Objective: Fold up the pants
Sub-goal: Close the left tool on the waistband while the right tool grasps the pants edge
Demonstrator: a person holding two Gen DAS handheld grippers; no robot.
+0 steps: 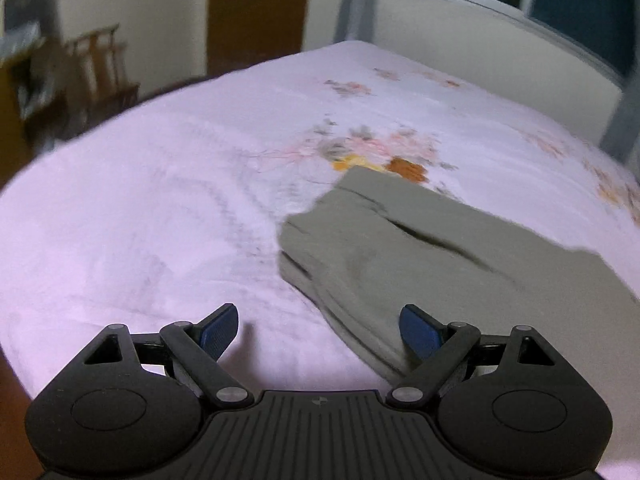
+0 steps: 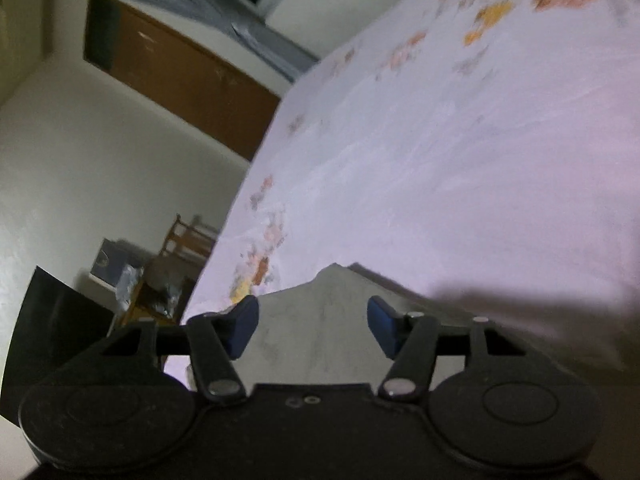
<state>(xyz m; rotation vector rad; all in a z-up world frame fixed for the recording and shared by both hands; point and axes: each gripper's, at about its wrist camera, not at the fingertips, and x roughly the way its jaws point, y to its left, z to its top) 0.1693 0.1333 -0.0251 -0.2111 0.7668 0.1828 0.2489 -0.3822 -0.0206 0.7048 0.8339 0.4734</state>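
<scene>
Currently, pants [image 1: 420, 264]: we see them lying partly folded on the bed [image 1: 160, 208], toward its near edge, with layered edges showing.
Left gripper [image 1: 319, 330]: released, jaws wide, nothing between them; one pad hangs over the pants' near edge.
Right gripper [image 2: 312, 326]: released, jaws part open over the fabric, pads not pressing it.
Step, as we judge it: taking a fresh hold for another fold.
Method: we pinch all layers together at each corner, lift evenly, and lay the fold flat without dragging the sheet.
</scene>
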